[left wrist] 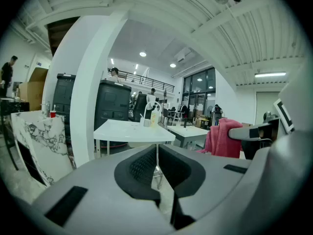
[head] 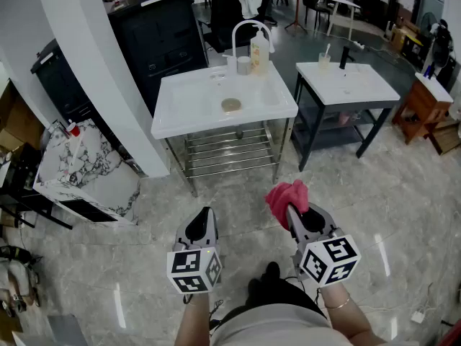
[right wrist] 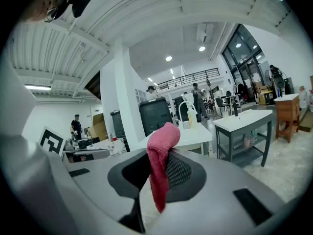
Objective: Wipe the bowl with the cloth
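The right claw (head: 295, 215) grips the pink cloth (head: 283, 197), the left claw (head: 206, 215) is closed and empty, and the bowl (head: 231, 105) sits in the white sink (head: 173, 121) well ahead

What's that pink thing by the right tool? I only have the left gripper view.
Observer: A pink cloth. The right gripper view shows it pinched between the right tool's jaws, with its tail hanging down between them.
Operator: Where's the bowl? I see the sink edge-on only.
Observer: In the head view a small round brownish bowl lies in the basin of the white sink. It is across open floor from the left tool and the right tool.
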`<control>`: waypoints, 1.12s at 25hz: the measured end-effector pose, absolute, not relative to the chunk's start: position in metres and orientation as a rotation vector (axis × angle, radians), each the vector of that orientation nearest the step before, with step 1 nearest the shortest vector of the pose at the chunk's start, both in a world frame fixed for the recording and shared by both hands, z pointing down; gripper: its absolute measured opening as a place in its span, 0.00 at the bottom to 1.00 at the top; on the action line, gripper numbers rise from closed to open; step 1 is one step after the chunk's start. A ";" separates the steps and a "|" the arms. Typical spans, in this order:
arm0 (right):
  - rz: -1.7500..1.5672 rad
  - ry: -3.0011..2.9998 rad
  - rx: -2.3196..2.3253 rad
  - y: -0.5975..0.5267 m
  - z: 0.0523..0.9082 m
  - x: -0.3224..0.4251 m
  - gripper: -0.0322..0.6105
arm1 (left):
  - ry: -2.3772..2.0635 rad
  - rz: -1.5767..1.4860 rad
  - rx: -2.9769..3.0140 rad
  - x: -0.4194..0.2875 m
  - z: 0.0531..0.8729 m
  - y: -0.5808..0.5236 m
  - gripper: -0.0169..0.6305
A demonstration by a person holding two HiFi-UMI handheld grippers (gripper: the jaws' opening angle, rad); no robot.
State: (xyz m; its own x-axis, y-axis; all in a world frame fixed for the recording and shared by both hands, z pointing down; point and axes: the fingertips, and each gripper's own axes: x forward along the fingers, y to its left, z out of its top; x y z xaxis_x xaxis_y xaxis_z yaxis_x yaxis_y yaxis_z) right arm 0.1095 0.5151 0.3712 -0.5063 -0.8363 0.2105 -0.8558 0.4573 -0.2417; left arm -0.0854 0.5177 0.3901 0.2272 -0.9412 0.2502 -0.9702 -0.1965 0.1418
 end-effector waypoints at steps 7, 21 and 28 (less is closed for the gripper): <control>0.519 -2.619 1.533 0.505 0.379 0.119 0.17 | -1.780 0.171 2.236 -0.075 0.395 0.507 0.07; 0.516 -2.681 1.492 0.403 0.376 0.113 0.17 | -1.786 0.169 2.214 -0.078 0.396 0.406 0.07; 0.508 -2.702 1.492 0.316 0.365 0.130 0.17 | -1.827 0.180 2.182 -0.075 0.391 0.321 0.07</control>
State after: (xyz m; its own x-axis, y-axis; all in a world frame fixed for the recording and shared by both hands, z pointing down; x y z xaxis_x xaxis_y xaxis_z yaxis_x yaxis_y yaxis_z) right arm 0.1295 0.3160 0.3653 -0.5448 -0.8218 0.1668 -0.8262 0.4921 -0.2742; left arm -0.0752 0.3210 0.3910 0.1883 -0.9420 0.2777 -0.9781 -0.1545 0.1392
